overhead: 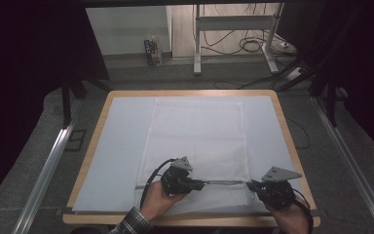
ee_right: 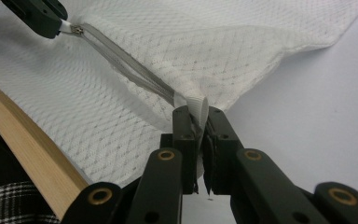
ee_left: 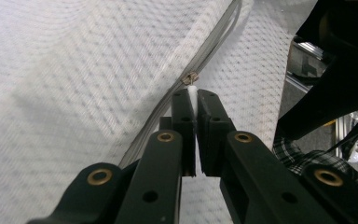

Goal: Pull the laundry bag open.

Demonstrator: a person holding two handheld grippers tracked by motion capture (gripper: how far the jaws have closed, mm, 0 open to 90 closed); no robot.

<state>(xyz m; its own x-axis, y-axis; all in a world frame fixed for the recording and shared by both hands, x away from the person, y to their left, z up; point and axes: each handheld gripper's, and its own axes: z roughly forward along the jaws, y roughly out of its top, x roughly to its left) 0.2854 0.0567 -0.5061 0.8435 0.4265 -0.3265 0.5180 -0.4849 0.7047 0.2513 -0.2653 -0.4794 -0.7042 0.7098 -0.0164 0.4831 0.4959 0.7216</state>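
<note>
Table (overhead: pixel 93 146) w/ wooden rim, pale sheet (overhead: pixel 121 141) over most of the top. White mesh bag (overhead: pixel 197 136) lies flat on the sheet, roughly centre, long side running near-to-far; its near end sits by the near table edge, slightly rumpled.

Left side, near edge: person's left hand (overhead: pixel 157 199), plaid cuff, holds left gripper (overhead: pixel 200 185), jaws pointing right along the bag's zipper (overhead: pixel 224 182). In left gripper view the jaws are pinched nearly together on the zip pull (ee_left: pixel 193 93), a small white tab w/ a metal slider just beyond it. Mesh fills the area to the left & far of the jaws; zipper tape runs off diagonally up-right.

Middle: zipper line runs left-right across the bag's near end, betw. the two grippers. In right gripper view the zipper (ee_right: pixel 130 70) looks parted, two grey tapes bowing apart along the stretch.

Right side, near edge: right hand (overhead: pixel 292 214) holds right gripper (overhead: pixel 250 185), jaws pointing left, at the bag's near-right corner. In right gripper view jaws are narrow, clamped on the bag corner (ee_right: pixel 196 106), the folded white fabric at the zipper's end. The left gripper (ee_right: pixel 63 25) shows far up-left there, holding the pull. Wooden table edge (ee_right: pixel 28 154) runs just beside the mesh; bare pale sheet (ee_right: pixel 317 116) to the right of the corner.
</note>
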